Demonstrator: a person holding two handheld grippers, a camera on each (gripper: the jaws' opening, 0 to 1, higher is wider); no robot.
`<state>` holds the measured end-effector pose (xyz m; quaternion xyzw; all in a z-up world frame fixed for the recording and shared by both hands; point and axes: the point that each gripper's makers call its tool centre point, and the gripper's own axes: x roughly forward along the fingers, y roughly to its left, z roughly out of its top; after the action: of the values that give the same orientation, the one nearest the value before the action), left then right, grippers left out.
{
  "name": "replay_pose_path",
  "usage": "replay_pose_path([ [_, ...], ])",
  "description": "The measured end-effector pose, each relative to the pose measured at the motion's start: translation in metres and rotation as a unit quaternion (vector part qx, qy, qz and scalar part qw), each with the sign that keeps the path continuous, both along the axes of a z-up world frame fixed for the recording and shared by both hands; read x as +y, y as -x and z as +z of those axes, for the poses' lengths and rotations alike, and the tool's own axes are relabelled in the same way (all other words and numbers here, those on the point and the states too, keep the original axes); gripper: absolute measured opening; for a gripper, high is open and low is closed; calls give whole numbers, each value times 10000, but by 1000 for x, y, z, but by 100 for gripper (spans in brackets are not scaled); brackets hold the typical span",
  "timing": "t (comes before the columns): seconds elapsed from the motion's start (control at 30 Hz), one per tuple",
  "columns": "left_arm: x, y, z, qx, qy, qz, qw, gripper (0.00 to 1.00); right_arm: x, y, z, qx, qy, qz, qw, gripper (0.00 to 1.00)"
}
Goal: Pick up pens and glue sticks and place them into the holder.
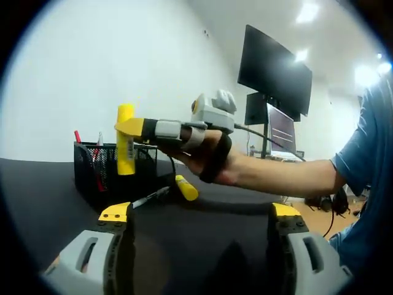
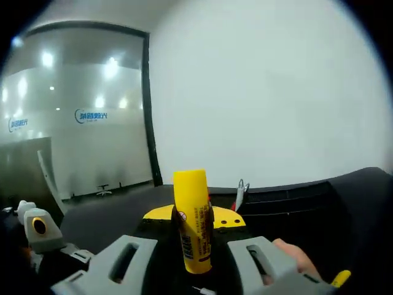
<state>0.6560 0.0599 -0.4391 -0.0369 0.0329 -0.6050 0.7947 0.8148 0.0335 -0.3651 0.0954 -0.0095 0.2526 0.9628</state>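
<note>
My right gripper (image 1: 126, 127) comes in from the right, held by a hand, and is shut on an upright yellow glue stick (image 1: 125, 141). The stick hangs over the black mesh holder (image 1: 92, 172), which has a red pen (image 1: 77, 136) and another pen in it. A second yellow glue stick (image 1: 186, 188) and a black pen (image 1: 151, 198) lie on the dark table beside the holder. My left gripper (image 1: 201, 212) is open, low and short of these. In the right gripper view the right gripper (image 2: 195, 216) clamps the glue stick (image 2: 193, 221), with pen tips (image 2: 240, 194) just behind.
Dark monitors (image 1: 274, 70) stand on a stand at the back right, near a white wall. The person's forearm and blue sleeve (image 1: 368, 153) cross the right side. In the right gripper view the left gripper (image 2: 38, 230) sits at the lower left and a fingertip (image 2: 288, 251) at the lower right.
</note>
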Motion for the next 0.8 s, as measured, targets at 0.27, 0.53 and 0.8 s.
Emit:
replay_pose_path([
  [0.27,0,1,0,10,6,-9,10000,86,8,-11,-9,18,127,-56,9999,18],
  [0.53,0,0,0,6,9,-15,10000,86,8,-15,-18,44,263,-141,9995,18],
  [0.8,0,-1,0,6,3,-10,10000,86,5,-15,-30,120,325,-223,9992,18],
])
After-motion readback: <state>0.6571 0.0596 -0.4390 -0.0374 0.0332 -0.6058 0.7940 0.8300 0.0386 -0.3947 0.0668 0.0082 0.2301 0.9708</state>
